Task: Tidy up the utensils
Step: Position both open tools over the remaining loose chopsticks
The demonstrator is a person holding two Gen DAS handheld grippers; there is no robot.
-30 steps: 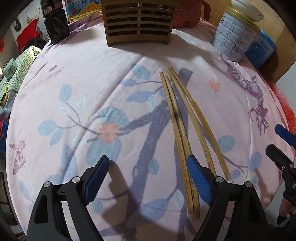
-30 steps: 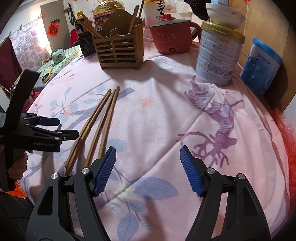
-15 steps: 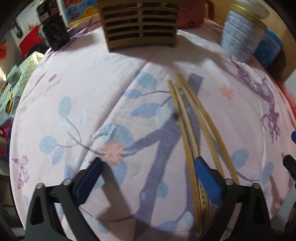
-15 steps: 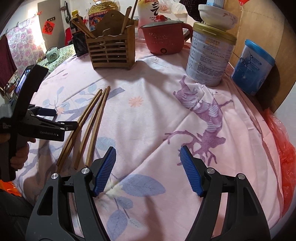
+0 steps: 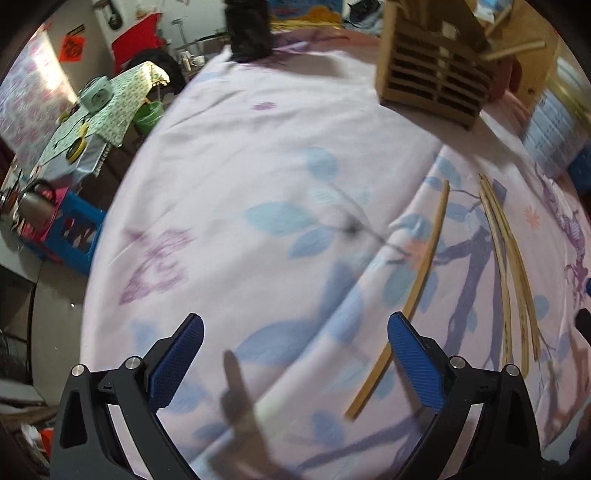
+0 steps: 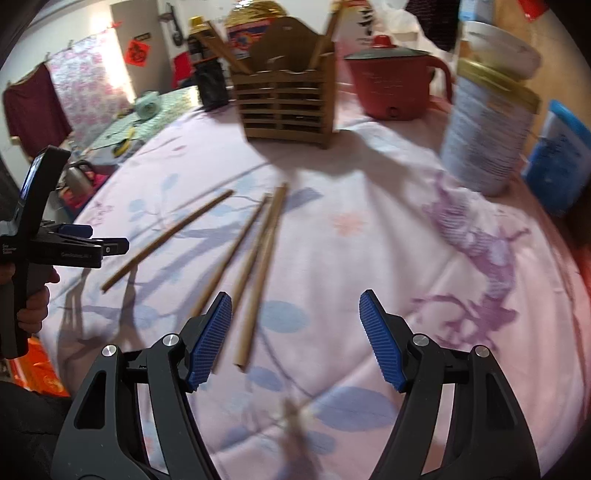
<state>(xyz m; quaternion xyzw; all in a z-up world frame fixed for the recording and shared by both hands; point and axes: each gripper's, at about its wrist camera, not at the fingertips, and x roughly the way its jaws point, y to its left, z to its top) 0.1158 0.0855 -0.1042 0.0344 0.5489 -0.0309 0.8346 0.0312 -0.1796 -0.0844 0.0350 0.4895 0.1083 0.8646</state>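
Observation:
Several bamboo chopsticks lie on the pink flowered tablecloth (image 6: 369, 236). One chopstick (image 5: 417, 291) (image 6: 170, 238) lies alone, slanted, to the left of the other three (image 5: 506, 266) (image 6: 255, 258). My left gripper (image 5: 295, 325) (image 6: 107, 238) is open wide over bare cloth, with the lone chopstick just inside its right finger. My right gripper (image 6: 295, 299) is open above the near ends of the three chopsticks and its pads touch none of them. The slatted wooden utensil holder (image 5: 436, 85) (image 6: 288, 107) stands at the far side with a few sticks in it.
Behind and right of the holder stand a red electric pot (image 6: 391, 88), a tall tin can (image 6: 487, 125) with a bowl on top, and a blue container (image 6: 561, 155). A black box (image 5: 247, 29) sits at the far left edge. The table falls away on the left.
One chopstick now lies apart, to the left of the other three. My left gripper has swung left and opened wider. My right gripper has shifted left, over the near ends of the three chopsticks.

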